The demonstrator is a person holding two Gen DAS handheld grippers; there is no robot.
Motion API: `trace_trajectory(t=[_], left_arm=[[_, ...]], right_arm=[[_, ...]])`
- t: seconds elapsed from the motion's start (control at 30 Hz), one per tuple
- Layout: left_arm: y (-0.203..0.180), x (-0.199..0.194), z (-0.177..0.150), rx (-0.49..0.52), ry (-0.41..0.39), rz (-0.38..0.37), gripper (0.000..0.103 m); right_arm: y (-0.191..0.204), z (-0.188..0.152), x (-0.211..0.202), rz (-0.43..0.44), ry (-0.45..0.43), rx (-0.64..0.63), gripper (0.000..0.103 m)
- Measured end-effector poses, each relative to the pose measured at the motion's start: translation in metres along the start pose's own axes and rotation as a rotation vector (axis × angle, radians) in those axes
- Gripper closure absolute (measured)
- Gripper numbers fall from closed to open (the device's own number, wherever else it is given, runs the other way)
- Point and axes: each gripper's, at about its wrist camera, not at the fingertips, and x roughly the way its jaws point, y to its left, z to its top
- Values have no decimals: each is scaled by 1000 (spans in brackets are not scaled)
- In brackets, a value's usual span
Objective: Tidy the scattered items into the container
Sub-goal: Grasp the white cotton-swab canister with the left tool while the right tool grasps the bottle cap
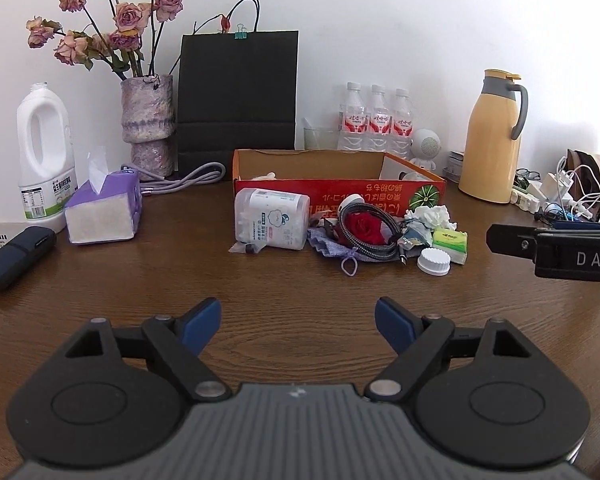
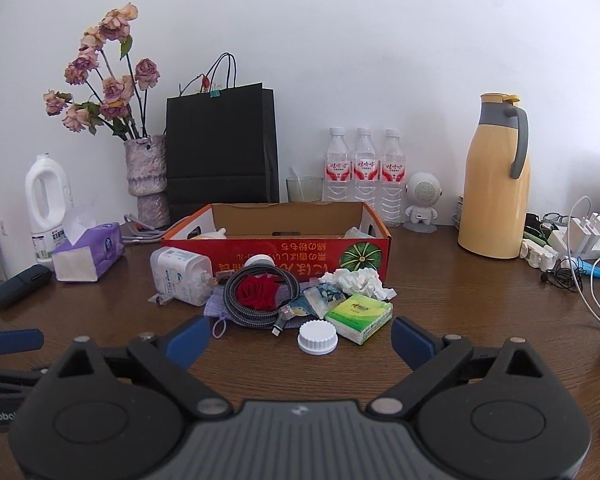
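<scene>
An open red cardboard box point(image 1: 380, 196) point(image 2: 300, 250) stands mid-table. In front of it lies a cluster: a clear cotton-swab tub point(image 1: 274, 218) point(image 2: 182, 276), a coiled braided cable point(image 1: 370, 236) point(image 2: 236, 300) around a red rose point(image 1: 364, 226) point(image 2: 258, 290) on a purple pouch point(image 1: 332, 246), crumpled tissue point(image 1: 430, 214) point(image 2: 358, 280), a green tissue pack point(image 1: 450, 240) point(image 2: 360, 314) and a white cap point(image 1: 433, 262) point(image 2: 318, 337). My left gripper point(image 1: 298, 322) is open and empty, short of the cluster. My right gripper point(image 2: 300, 340) is open and empty, with the cap between its fingers' line.
A vase of dried roses point(image 1: 146, 120), a black paper bag point(image 1: 238, 96), three water bottles point(image 1: 376, 120), a yellow jug point(image 1: 492, 140), a white jug point(image 1: 44, 152), a purple tissue box point(image 1: 102, 210) and a dark case point(image 1: 16, 250) ring the table. Chargers and cables point(image 2: 580, 248) lie right.
</scene>
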Motion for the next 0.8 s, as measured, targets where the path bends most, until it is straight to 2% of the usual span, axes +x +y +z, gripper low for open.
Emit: trace_trajectory(t=[0.3,0.37,0.47,0.6,0.73,0.8], left_arm=[[12,30,15,-33,19,17,15],[17,41,21,-35,29,16,13],[26,58,29,-40,45,11,13],[35,82,35,-72,82,-27,14],[37,109,45,-59,108,-102,19],[38,125,54,-48,117,-103,21]], right_arm=[[-4,4,34,-8,20,-19,0],[-9,5,49,18,38,3,0],[-17,8,72,10,79,38,0],[-27,11,90,-44,104,32,0],[-37,11,108,-2,135,37,0],[-37,13,118,22,148,32,3]])
